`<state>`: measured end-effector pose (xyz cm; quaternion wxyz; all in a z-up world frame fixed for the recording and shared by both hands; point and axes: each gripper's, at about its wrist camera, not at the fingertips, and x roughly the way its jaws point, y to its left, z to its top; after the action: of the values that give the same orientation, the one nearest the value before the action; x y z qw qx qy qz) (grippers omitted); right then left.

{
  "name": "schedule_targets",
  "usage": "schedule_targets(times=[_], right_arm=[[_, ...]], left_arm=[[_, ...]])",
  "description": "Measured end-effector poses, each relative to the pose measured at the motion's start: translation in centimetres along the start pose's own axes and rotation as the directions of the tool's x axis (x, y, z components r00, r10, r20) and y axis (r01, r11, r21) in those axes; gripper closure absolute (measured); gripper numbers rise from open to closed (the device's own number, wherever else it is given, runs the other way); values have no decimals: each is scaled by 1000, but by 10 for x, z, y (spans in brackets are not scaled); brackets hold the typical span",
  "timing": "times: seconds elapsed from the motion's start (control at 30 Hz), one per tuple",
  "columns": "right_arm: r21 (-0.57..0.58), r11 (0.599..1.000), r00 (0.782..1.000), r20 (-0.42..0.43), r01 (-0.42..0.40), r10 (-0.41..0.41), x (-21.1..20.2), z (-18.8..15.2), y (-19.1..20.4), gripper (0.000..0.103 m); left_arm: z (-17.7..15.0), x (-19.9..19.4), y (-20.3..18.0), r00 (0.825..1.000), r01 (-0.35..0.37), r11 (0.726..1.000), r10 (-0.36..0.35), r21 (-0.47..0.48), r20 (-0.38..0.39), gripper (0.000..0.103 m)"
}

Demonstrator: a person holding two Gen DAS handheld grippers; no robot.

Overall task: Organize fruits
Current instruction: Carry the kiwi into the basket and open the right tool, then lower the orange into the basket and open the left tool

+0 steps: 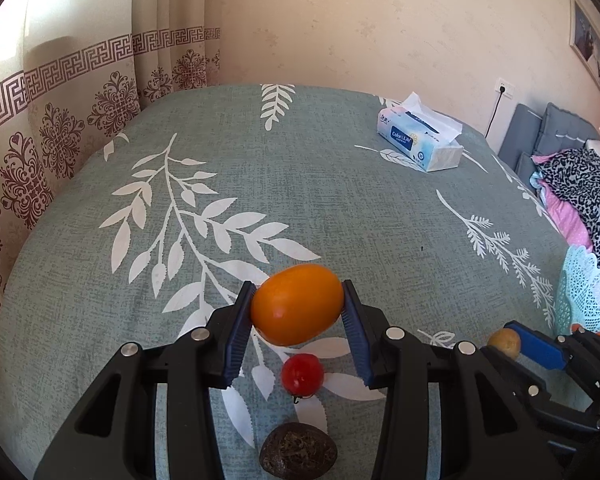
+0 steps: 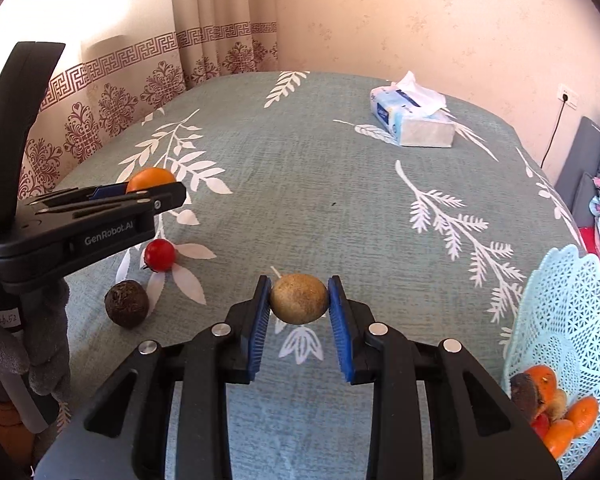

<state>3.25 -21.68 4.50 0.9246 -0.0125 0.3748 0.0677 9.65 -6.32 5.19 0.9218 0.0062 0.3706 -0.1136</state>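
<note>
The left tongs (image 1: 298,306) are closed on an orange fruit (image 1: 297,304), held above the tabletop (image 1: 320,184). The right tongs (image 2: 299,300) grip a small brownish round fruit (image 2: 299,298). On the cloth lie a red fruit (image 2: 160,255) and a dark fruit (image 2: 126,303). The pale blue basket (image 2: 560,320) at the right holds more fruits.
</note>
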Motion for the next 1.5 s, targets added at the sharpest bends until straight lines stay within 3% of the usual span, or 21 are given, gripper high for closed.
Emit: schedule_targets(times=[0.57, 1.07, 1.1, 1.2, 1.5], right_arm=[[175, 971, 982, 67, 162, -176, -56, -24, -89, 73], [283, 916, 945, 74, 285, -317, -83, -56, -152, 73], [291, 912, 944, 74, 289, -323, -85, -58, -155, 71], [326, 897, 938, 75, 298, -339, -90, -64, -165, 54], [376, 871, 923, 90, 317, -375, -102, -72, -181, 44]], left_arm=[[-7, -15, -67, 999, 51, 991, -51, 127, -1, 60], [-20, -17, -156, 990, 142, 949, -133, 281, -51, 60], [-21, -18, -162, 989, 148, 945, -139, 292, -53, 60], [-23, -20, -181, 986, 168, 932, -157, 320, -59, 60], [-29, -18, -222, 976, 218, 902, -201, 373, -85, 60]])
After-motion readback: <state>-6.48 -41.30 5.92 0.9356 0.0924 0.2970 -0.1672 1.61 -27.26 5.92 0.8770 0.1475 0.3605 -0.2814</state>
